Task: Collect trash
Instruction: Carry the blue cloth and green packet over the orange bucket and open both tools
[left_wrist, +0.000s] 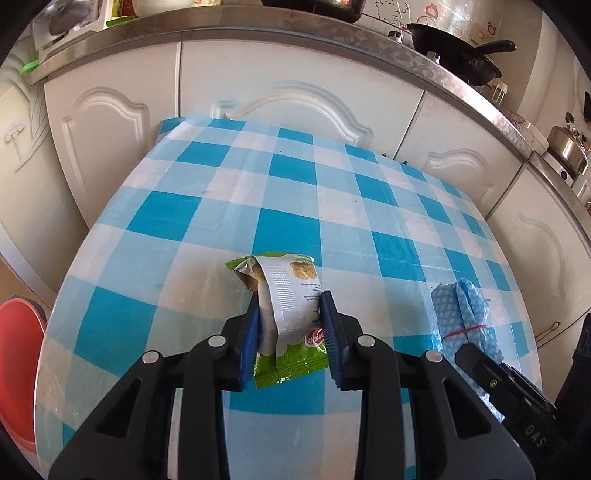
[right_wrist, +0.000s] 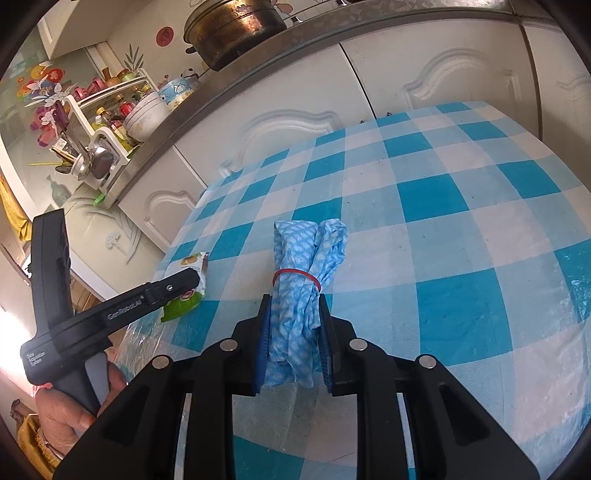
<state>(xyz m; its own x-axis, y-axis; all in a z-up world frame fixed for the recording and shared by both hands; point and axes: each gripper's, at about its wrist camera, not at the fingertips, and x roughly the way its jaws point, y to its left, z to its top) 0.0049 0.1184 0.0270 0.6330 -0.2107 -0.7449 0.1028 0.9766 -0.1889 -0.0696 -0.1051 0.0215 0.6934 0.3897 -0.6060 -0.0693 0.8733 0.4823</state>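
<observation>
Blue-padded jaws of the left gripper (left_wrist: 290, 332) were clamped on a crumpled green snack wrapper (left_wrist: 284, 314), which sat low over the checked counter (left_wrist: 332, 206). Alongside, the right gripper (right_wrist: 293, 332) had its jaws closed on a blue cloth bundle (right_wrist: 306, 266) bound by a red rubber band (right_wrist: 295, 275). Thin, slippery foil could probably slide free, and the two tools were near enough to bump.

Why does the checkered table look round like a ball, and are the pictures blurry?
Left wrist view: the fisheye lens bends the table and cupboards into curves; the wrapper looks sharp. Right wrist view: same bending, dark corners, sharp blue cloth, and bright washed-out glare at the lower left edge.
</observation>
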